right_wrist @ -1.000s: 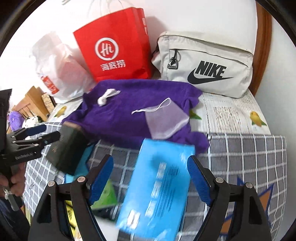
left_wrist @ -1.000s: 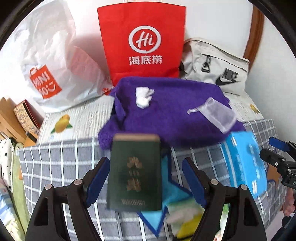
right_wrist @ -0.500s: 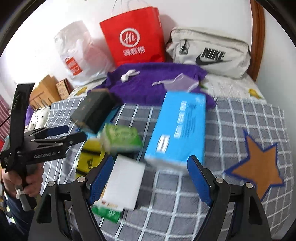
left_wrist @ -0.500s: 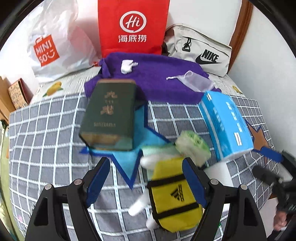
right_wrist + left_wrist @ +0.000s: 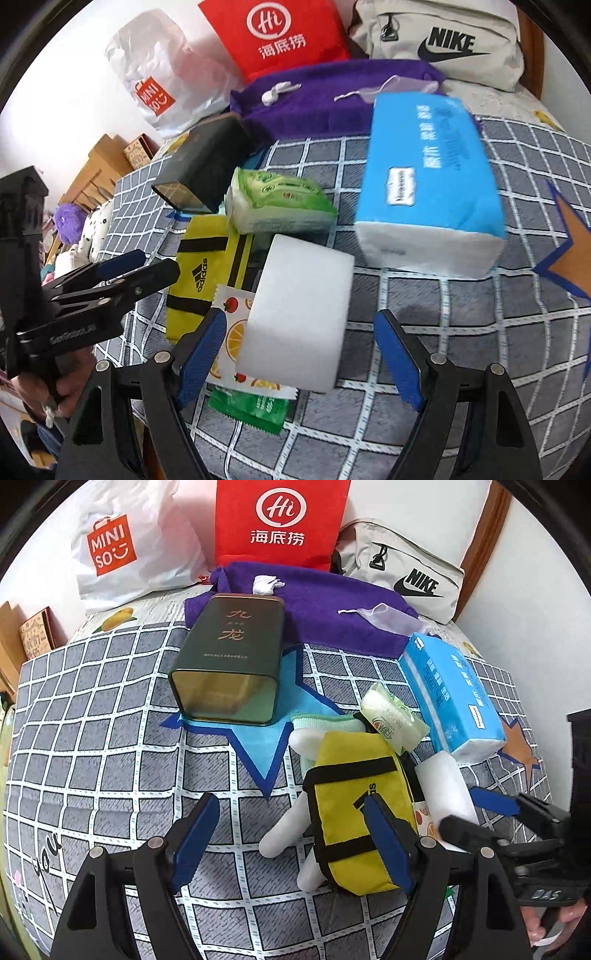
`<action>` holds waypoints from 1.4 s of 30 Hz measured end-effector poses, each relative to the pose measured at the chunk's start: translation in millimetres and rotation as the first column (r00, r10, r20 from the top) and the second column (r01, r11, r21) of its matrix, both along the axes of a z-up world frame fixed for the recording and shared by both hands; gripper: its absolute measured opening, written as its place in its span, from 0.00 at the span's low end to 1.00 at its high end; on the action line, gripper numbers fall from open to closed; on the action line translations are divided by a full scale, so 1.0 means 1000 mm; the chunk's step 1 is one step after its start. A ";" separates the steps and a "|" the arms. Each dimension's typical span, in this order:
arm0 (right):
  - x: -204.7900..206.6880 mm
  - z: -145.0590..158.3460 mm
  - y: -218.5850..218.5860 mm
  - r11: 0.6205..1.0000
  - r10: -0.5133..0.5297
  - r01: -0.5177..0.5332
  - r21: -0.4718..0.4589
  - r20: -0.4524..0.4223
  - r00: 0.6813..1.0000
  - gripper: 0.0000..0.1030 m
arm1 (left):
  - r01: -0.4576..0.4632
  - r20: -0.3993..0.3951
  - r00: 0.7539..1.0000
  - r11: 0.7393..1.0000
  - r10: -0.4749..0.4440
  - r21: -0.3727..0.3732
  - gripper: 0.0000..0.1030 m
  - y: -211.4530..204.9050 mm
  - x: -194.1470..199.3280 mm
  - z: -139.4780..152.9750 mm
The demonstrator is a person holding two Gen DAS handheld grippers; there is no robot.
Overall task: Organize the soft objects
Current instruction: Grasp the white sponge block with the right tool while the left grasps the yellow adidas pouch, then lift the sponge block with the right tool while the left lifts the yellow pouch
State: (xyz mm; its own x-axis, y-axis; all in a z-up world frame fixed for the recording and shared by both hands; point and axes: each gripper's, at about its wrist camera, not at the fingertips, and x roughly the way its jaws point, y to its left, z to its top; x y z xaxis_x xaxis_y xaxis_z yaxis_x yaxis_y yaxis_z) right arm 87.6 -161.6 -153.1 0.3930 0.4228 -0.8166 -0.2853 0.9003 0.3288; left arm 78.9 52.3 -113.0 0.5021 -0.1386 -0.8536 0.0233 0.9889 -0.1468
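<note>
Now both tools are wide open and hold nothing. The left tool (image 5: pixel 291 845) hangs low in its picture, with one finger (image 5: pixel 384 845) in front of the yellow pouch (image 5: pixel 351 775). The right tool (image 5: pixel 299 354) has the white foam block (image 5: pixel 303 314) between its fingers, low in the middle, but the pads do not press it. I think each tool is lined up over a soft thing so it can grab it next.

All the things lie in a heap on the checked bed (image 5: pixel 92 757), so they are easy to reach. The blue tissue pack (image 5: pixel 428 170) sits at the upper right.

Only the left view shows the white plush toy (image 5: pixel 284 834) under the pouch and the open end of the dark green tin (image 5: pixel 229 657). Only the right view shows the green packet (image 5: pixel 251 406) and fruit wrapper (image 5: pixel 232 332) under the foam block
</note>
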 end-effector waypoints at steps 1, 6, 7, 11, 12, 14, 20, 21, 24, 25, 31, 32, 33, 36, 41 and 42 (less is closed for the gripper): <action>0.001 -0.003 0.003 1.000 0.002 -0.002 -0.004 -0.004 1.000 0.79 | -0.001 -0.001 1.000 1.000 0.001 -0.003 0.77 -0.001 0.000 0.000; 0.001 -0.005 -0.001 1.000 -0.010 0.010 0.009 0.003 1.000 0.58 | 0.027 -0.007 1.000 0.999 -0.027 0.020 0.77 -0.018 0.005 -0.003; -0.001 -0.004 -0.004 1.000 -0.008 0.008 0.019 0.009 1.000 0.56 | 0.029 -0.009 1.000 0.999 -0.028 0.025 0.77 -0.021 0.007 -0.004; -0.009 0.004 -0.015 1.000 -0.015 0.014 0.021 0.073 0.997 0.54 | 0.028 -0.020 0.999 0.999 -0.028 0.025 0.77 -0.033 0.014 -0.008; -0.010 0.005 -0.018 1.000 -0.019 0.018 0.017 0.084 0.996 0.54 | 0.025 -0.026 0.999 1.000 -0.024 0.016 0.77 -0.036 0.016 -0.009; -0.011 0.007 -0.024 0.999 -0.033 0.032 0.010 0.094 0.995 0.53 | 0.016 -0.034 0.999 1.000 -0.016 0.003 0.77 -0.038 0.017 -0.010; -0.015 0.014 -0.040 0.997 -0.064 0.070 -0.043 0.133 0.989 0.53 | 0.025 -0.047 0.999 1.000 -0.025 0.010 0.77 -0.051 0.021 -0.011; -0.016 0.013 -0.043 0.996 -0.069 0.076 -0.046 0.133 0.989 0.53 | 0.025 -0.055 0.998 0.999 -0.024 0.023 0.77 -0.054 0.023 -0.013; -0.016 0.011 -0.048 0.996 -0.076 0.082 -0.043 0.127 0.989 0.53 | 0.030 -0.072 0.997 0.997 -0.025 0.066 0.77 -0.063 0.027 -0.019; -0.017 0.010 -0.049 0.996 -0.078 0.084 -0.042 0.127 0.989 0.53 | 0.027 -0.077 0.997 0.996 -0.021 0.084 0.77 -0.066 0.029 -0.022; -0.021 0.008 -0.051 0.995 -0.075 0.083 -0.060 0.127 0.989 0.53 | 0.042 -0.070 0.997 0.994 -0.035 0.105 0.69 -0.064 0.031 -0.024; -0.021 0.008 -0.052 0.994 -0.079 0.087 -0.059 0.127 0.989 0.53 | 0.042 -0.070 0.997 0.993 -0.034 0.107 0.65 -0.062 0.030 -0.023; -0.021 0.009 -0.053 0.994 -0.081 0.089 -0.058 0.127 0.989 0.53 | 0.042 -0.070 0.997 0.994 -0.035 0.104 0.64 -0.059 0.029 -0.022; -0.021 0.010 -0.053 0.994 -0.084 0.092 -0.058 0.131 0.988 0.53 | 0.036 -0.062 0.998 0.998 -0.032 0.052 0.62 -0.046 0.025 -0.014; -0.021 0.014 -0.048 0.994 -0.075 0.085 -0.067 0.139 0.987 0.53 | -0.006 -0.035 0.999 1.000 0.005 -0.016 0.62 -0.019 0.016 0.002; -0.021 0.015 -0.047 0.994 -0.071 0.081 -0.070 0.142 0.987 0.53 | -0.013 -0.032 0.999 0.999 0.011 -0.045 0.62 -0.013 0.015 0.004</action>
State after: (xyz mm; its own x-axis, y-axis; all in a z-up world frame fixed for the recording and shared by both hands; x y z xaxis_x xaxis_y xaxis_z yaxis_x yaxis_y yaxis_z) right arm 66.5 -208.8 -138.3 0.5336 0.3271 -0.7800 -0.2535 0.9416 0.2214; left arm 94.1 39.3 -109.1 0.4770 -0.1715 -0.8620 0.0062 0.9814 -0.1918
